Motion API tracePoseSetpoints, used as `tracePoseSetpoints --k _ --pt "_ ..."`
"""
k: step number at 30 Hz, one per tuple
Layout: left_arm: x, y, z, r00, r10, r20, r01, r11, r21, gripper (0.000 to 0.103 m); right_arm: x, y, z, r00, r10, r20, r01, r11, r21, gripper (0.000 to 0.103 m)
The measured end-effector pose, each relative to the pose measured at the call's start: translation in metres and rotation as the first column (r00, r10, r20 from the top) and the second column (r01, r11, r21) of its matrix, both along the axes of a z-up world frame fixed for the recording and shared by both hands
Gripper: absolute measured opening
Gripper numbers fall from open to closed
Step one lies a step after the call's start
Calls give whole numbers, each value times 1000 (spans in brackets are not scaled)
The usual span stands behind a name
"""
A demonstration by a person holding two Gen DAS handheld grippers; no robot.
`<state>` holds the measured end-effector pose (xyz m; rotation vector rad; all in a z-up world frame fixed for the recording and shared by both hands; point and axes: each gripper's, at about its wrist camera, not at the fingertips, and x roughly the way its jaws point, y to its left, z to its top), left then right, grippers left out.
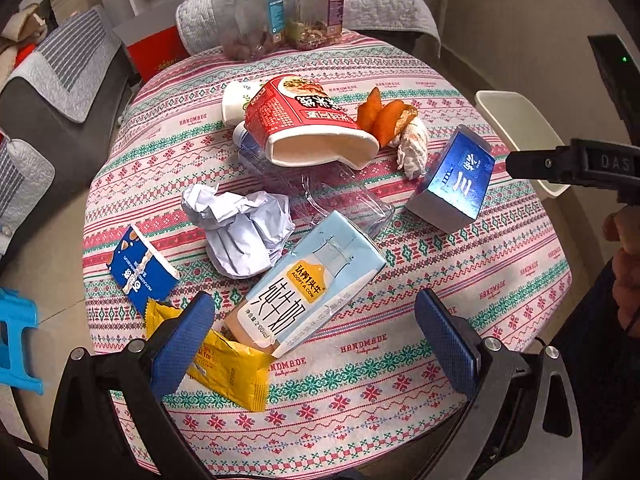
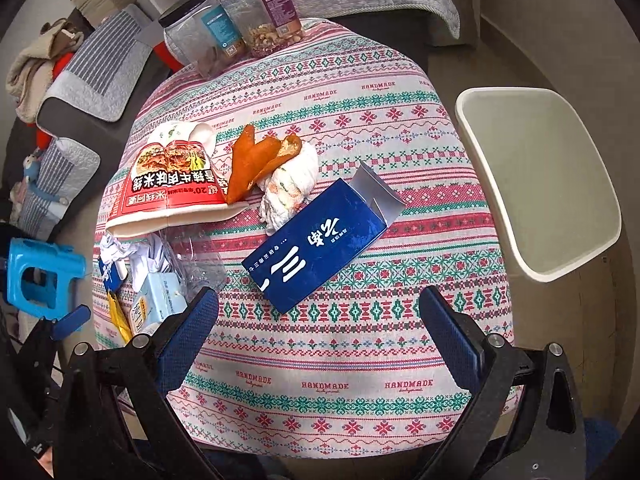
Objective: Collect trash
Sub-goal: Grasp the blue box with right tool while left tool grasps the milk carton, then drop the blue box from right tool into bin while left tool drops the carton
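White bin (image 2: 536, 184): plastic, off the table's right edge beside your right gripper; you can see down to its bare inner wall and floor, no trash in it.
Table (image 2: 360, 360): patterned cloth, the trash lies scattered on it.
Left gripper (image 1: 316, 340): your jaws stand wide, holding nothing, just above the near end of the milk carton (image 1: 308, 284).
Right gripper (image 2: 320, 332): your jaws stand wide, holding nothing, with the dark blue box (image 2: 320, 248) just ahead of them.
Red noodle cup (image 1: 308, 120): tipped on its side, mouth toward you, inside looks bare.
Clear jars (image 1: 280, 12): two, black lids, at the far edge; each holds a low layer of nuts or snacks.
Crumpled paper (image 1: 240, 232): touching the carton's left side.
Yellow wrapper (image 1: 232, 368): open, under your left finger.
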<state>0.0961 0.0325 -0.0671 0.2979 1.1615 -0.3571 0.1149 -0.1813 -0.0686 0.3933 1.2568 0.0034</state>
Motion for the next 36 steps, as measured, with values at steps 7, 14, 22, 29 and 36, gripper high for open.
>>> tracePoseSetpoints --k 7,14,22,29,36 --pt "8 -22 -54 991 -107 -82 119 979 167 80 28 0 -37 994 -42 -103 56 989 136 96" --pt "12 -20 -42 995 -100 -28 103 986 129 54 27 11 -54 991 -74 -108 92 981 172 81" --pt "21 -11 -34 997 -26 -76 22 998 -56 43 33 13 -65 990 -103 -98 124 965 233 61" --pt "14 -2 -17 995 46 -88 -64 973 -223 40 25 -7 -46 993 -109 -47 118 960 253 20" --pt "3 16 14 982 167 -82 -186 891 -414 40 24 -4 -46 992 -121 -40 127 968 218 77"
